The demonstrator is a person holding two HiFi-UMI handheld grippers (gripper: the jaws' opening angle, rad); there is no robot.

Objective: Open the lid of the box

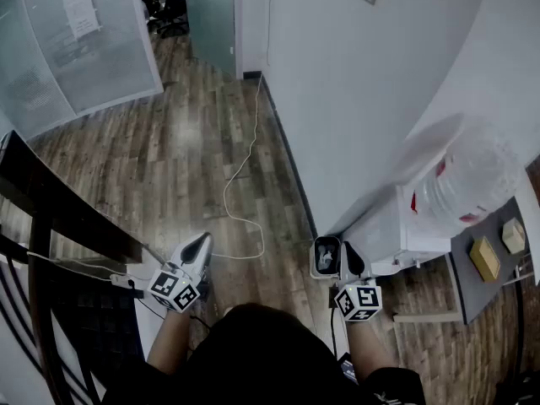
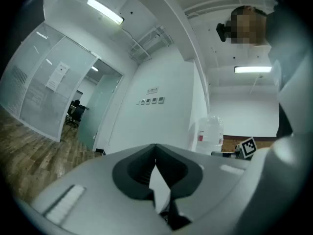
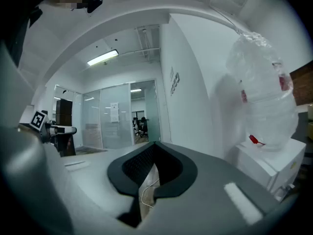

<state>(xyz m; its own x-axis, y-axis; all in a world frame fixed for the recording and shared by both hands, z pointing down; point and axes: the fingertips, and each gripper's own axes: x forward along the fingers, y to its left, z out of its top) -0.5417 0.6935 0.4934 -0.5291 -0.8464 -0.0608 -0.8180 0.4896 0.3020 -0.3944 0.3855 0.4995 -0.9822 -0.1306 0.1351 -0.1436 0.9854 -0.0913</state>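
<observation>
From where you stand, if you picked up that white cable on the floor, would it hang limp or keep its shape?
Probably limp: the white cable lies in loose curves across the wood floor, so it bends easily. It looks thin, so likely light. It might slip from a pinch, being so narrow.

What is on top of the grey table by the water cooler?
A tan box and a paler box lie on the grey table. Their insides are hidden; the table's right end is cut off.

Office corridor, wood-plank floor (image 1: 169,159), frosted glass partitions (image 1: 76,49), desk chairs (image 1: 173,7) in room beyond, bottled water dispenser (image 1: 456,201), ceiling strip lights (image 2: 105,11).
</observation>
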